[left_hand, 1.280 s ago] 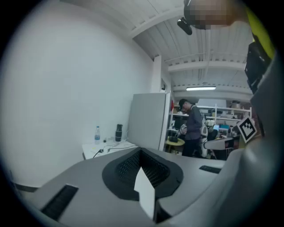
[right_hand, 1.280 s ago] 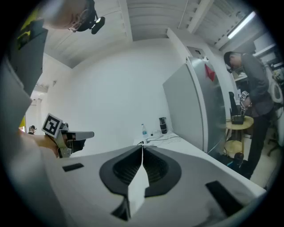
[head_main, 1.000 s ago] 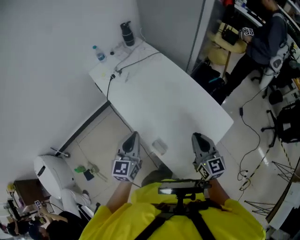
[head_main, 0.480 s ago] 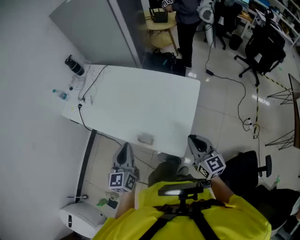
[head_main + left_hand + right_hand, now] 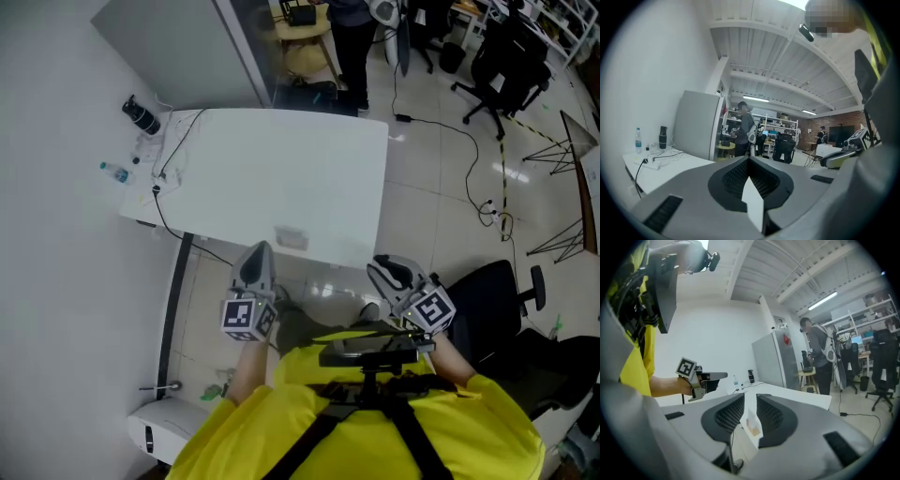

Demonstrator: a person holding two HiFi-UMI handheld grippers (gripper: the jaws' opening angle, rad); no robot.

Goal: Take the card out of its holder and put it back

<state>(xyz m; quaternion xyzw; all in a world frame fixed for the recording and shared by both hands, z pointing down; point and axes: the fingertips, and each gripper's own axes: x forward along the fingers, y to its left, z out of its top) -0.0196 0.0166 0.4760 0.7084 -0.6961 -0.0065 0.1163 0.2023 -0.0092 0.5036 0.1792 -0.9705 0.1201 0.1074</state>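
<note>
- The small clear rectangular card holder (image 5: 292, 238) lies flat on the white rectangular table (image 5: 281, 159), close to the table's near edge.
- Its long axis runs along that near edge, left to right in the head view. Which end is the open one cannot be told.
- In the right gripper view a tan patch shows inside the card holder. It may be the card, but it is too small to be sure.
- The grey left gripper (image 5: 260, 249) is off the table just short of the near edge, with its tip near the card holder but not touching it. Its jaws meet at the tips with nothing held.
- The grey right gripper (image 5: 377, 268) is off the table's near right corner, well apart from the card holder. Its jaws have just been opening and now stand apart. No thing sits between the pads, and the card holder shows through the gap, farther off on the table.
- A black flask (image 5: 141, 114), a clear water bottle (image 5: 112, 172) and a black cable (image 5: 172, 159) sit at the table's far left end.
</note>
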